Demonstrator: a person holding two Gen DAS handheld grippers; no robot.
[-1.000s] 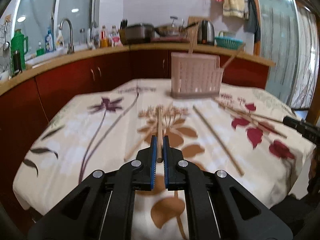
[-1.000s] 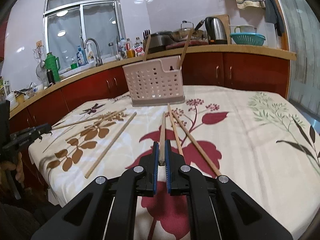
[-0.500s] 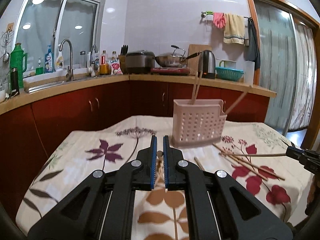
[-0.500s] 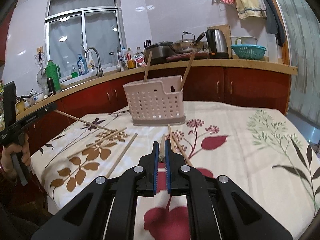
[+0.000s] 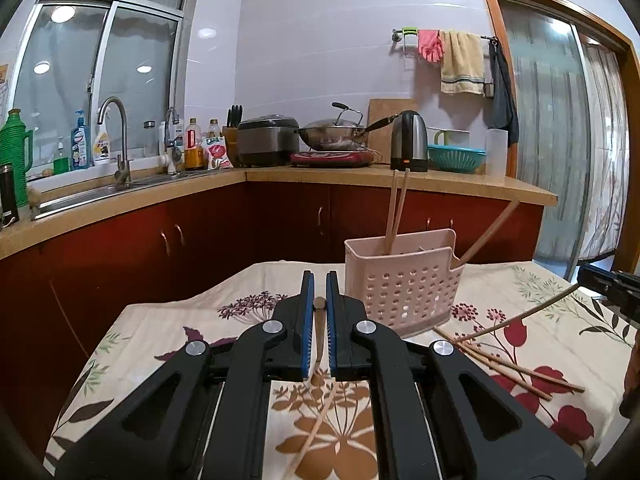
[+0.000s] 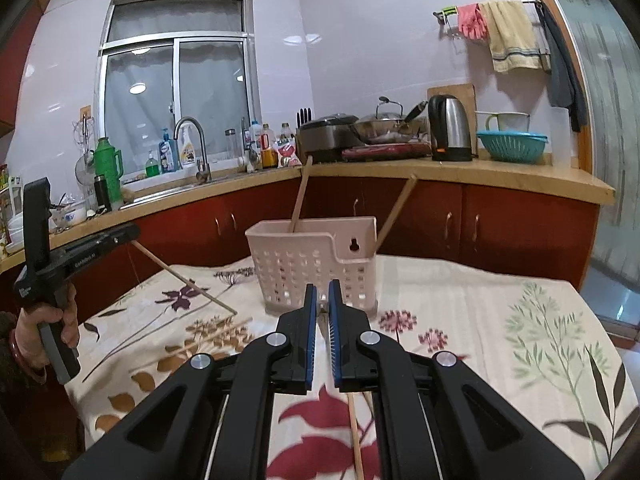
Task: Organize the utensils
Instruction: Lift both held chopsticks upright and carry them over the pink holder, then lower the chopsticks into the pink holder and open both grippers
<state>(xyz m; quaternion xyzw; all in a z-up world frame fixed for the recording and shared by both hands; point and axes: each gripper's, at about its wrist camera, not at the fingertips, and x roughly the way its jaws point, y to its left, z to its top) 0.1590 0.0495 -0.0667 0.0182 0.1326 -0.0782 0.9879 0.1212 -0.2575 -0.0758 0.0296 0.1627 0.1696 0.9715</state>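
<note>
My left gripper is shut on a wooden chopstick held above the flowered tablecloth; from the right wrist view that chopstick slants down from the left gripper. The right gripper is shut on another chopstick, mostly hidden between its pads. In the left wrist view this one sticks out from the right gripper. A pink perforated basket stands just ahead of both, holding upright chopsticks.
Loose chopsticks lie on the cloth right of the basket, one more under the left gripper and one under the right. Behind the table run red cabinets and a worktop with sink, wok and kettle. A hand grips the left tool.
Both grippers have risen off the tablecloth, each carrying its chopstick, and come closer to the basket. The views now look more level across the table.
</note>
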